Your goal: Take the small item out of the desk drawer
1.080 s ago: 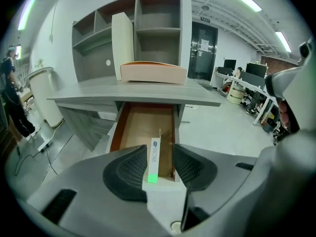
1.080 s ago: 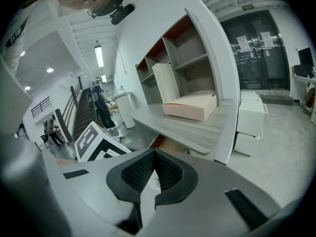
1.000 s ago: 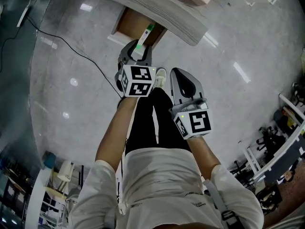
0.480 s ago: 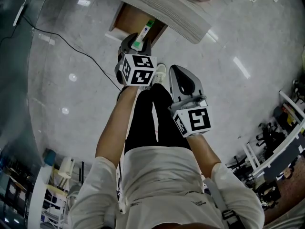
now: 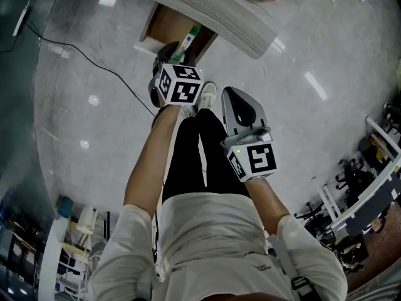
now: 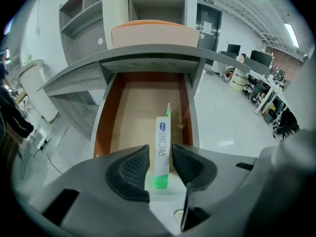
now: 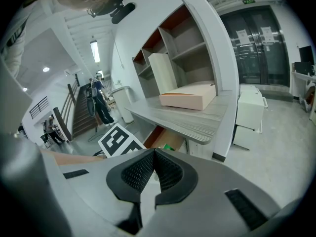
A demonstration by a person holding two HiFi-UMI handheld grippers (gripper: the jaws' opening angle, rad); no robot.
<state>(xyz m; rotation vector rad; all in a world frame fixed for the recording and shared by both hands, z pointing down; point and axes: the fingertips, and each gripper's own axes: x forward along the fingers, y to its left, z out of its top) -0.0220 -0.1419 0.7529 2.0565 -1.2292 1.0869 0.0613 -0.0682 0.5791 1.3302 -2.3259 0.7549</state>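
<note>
**Student:** Where the open drawer (image 6: 106, 113) juts out under the bench's (image 6: 148, 52) front edge, what does the left tool (image 6: 160, 157) carry?

**Tutor:** Its jaws pinch a slim white tube (image 6: 161, 142). The tube's green end lies nearest the camera and its far tip points over the drawer's bare wooden floor. Whether that tip sits inside the drawer walls cannot be told.

**Student:** And the right tool (image 7: 154, 154)?

**Tutor:** Its jaws are pressed together at the tips with nothing between them. It hangs over the person's black-trousered leg (image 5: 200, 162), well apart from the drawer. A peach box (image 6: 153, 33) lies on the bench top.
</note>
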